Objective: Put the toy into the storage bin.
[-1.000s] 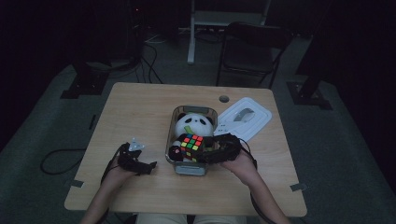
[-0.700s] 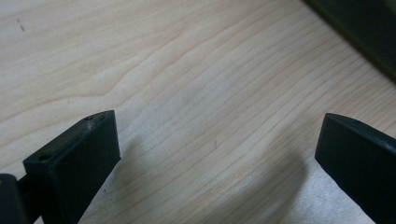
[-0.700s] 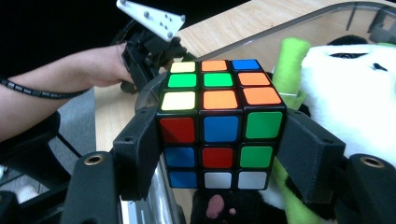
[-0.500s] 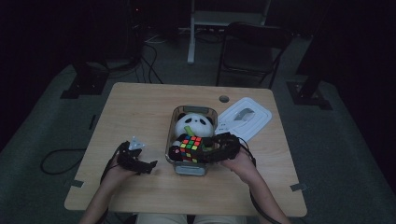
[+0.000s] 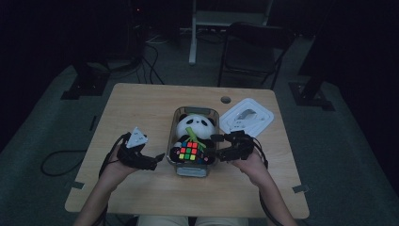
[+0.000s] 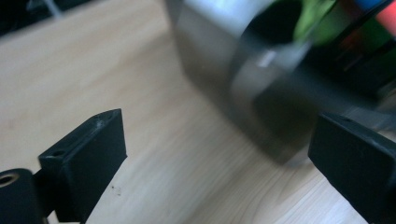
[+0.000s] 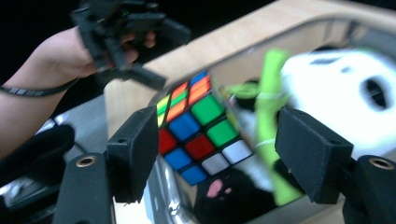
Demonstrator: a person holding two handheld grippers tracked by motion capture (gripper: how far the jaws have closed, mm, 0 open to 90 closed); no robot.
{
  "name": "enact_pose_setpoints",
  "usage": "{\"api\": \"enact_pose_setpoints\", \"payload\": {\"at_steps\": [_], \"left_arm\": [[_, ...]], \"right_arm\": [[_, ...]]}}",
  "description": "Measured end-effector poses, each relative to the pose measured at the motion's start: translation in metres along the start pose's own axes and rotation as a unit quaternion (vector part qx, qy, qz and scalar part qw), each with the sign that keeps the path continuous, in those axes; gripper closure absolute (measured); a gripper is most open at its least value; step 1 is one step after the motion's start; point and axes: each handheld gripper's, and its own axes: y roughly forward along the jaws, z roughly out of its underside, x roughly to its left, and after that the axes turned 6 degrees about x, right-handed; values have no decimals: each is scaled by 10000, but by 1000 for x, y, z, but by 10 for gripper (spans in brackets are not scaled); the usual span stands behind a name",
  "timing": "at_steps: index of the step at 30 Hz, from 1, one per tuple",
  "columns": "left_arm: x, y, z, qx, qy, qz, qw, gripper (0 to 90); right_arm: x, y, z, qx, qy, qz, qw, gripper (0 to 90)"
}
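An oblong metal bin (image 5: 175,123) stands mid-table. It holds a panda plush (image 5: 197,126) with a green stalk and, at its near end, a colour cube (image 5: 189,151). My left gripper (image 5: 155,161) hovers just left of the bin's near corner, open and pointing at it. In the left gripper view its open jaws (image 6: 217,144) frame the blurred bin corner (image 6: 219,79) with nothing between them. My right gripper (image 5: 217,148) sits at the bin's right rim, open. In the right gripper view its jaws (image 7: 219,154) frame the cube (image 7: 198,126) beyond them, with the panda (image 7: 341,93) to the right.
A white moulded tray (image 5: 248,117) lies right of the bin at the back. There is a cable hole (image 5: 226,100) near the table's far edge. A dark chair (image 5: 254,52) and stands are on the floor beyond. Bare wood lies left of and in front of the bin.
My left hand has lifted off the table and edged toward the bin's near left corner. The right gripper has barely shifted at the right rim.
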Motion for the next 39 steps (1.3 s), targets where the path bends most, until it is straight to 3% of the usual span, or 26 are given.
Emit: {"api": "enact_pose_setpoints", "payload": {"at_steps": [4, 5, 7, 8, 9, 10, 11, 13, 15, 19, 22, 24, 27, 29, 31, 32, 39], "left_arm": [[-9, -6, -16, -239, 63, 222, 9994, 105], [-17, -8, -25, -389, 165, 368, 9984, 175], [-20, -8, -30, -402, 222, 468, 9979, 181], [-28, -5, -36, -426, 369, 636, 9964, 233], [-31, -4, -39, -457, 423, 751, 9952, 327], [-34, -2, -42, -440, 475, 865, 9941, 363], [-34, -2, -42, -440, 475, 865, 9941, 422], [-43, 4, -48, -425, 664, 1104, 9908, 539], [-48, 7, -52, -383, 784, 1111, 9900, 630], [-50, 12, -55, -304, 886, 1197, 9884, 779], [-50, 13, -58, -287, 906, 1241, 9877, 814], [-49, 17, -60, -217, 975, 1256, 9870, 863], [-49, 20, -62, -198, 980, 1295, 9865, 874], [-48, 23, -62, -182, 986, 1326, 9861, 888], [-47, 26, -62, -146, 953, 1240, 9876, 900], [-46, 27, -61, -139, 966, 1252, 9873, 900], [-47, 32, -63, 59, 1033, 1292, 9862, 900]], "right_arm": [[4, -8, -8, -166, 75, 109, 9998, 409], [8, -9, -12, -182, 78, 179, 9996, 512], [10, -8, -14, -167, 74, 207, 9996, 559], [15, -3, -17, -67, 48, 253, 9996, 679], [17, 1, -18, -16, -2, 330, 9995, 720], [19, 5, -20, 57, -17, 368, 9993, 759], [19, 5, -20, 57, -17, 368, 9993, 759], [21, 15, -24, 184, -66, 277, 9994, 835], [22, 20, -26, 218, -79, 234, 9995, 868], [26, 28, -29, 361, -206, 343, 9985, 900], [26, 32, -28, 469, -252, 454, 9975, 900], [24, 34, -26, 530, -215, 384, 9976, 900], [21, 34, -25, 568, -175, 489, 9970, 900], [18, 34, -25, 649, -54, 415, 9970, 900], [13, 35, -25, 730, 149, 258, 9969, 900], [13, 35, -25, 741, 188, 309, 9966, 900], [14, 44, -24, 847, 162, 426, 9954, 900]]}}
